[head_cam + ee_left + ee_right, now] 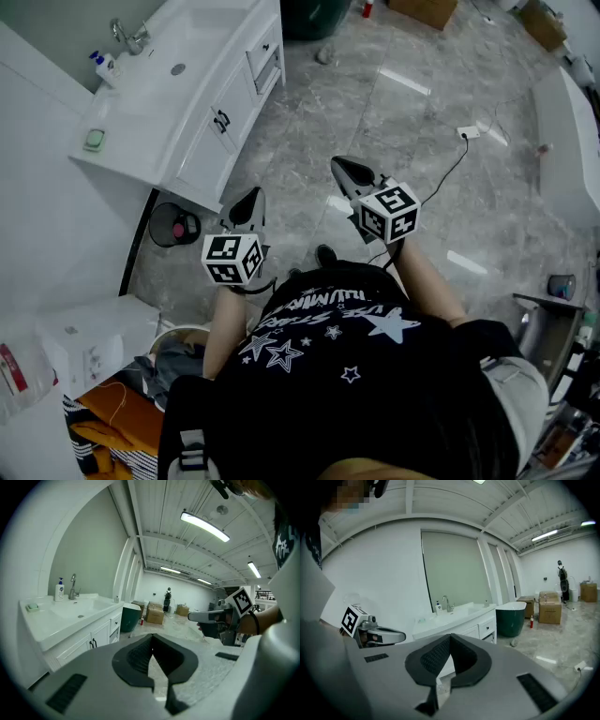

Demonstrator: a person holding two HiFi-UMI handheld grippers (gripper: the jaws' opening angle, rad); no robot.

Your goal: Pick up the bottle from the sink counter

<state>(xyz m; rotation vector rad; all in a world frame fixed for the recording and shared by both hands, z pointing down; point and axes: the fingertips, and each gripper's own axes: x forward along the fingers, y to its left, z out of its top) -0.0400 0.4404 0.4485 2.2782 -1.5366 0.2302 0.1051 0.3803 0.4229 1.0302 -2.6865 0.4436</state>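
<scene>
At the far left of the room, on the white sink bench [141, 161], the bottle [103, 66] stands upright against the wall, just left of the tap [129, 37], with its long axis vertical and its blue top up. Both claws hang over the marble floor [422, 122], well apart from the bottle, which lies farther off and to the left of both. The left claw [246, 204] is the nearer, and the right claw [350, 172] is farther right. Each claw is pressed together and pinches nothing. A green soap dish [94, 139] lies at the bench's near end, and the basin [187, 47] is right of the bottle. Neither seems to block a reach from the front. A dark bin [173, 225] stands on the floor beside the cabinet, near the left claw's likely path.
</scene>
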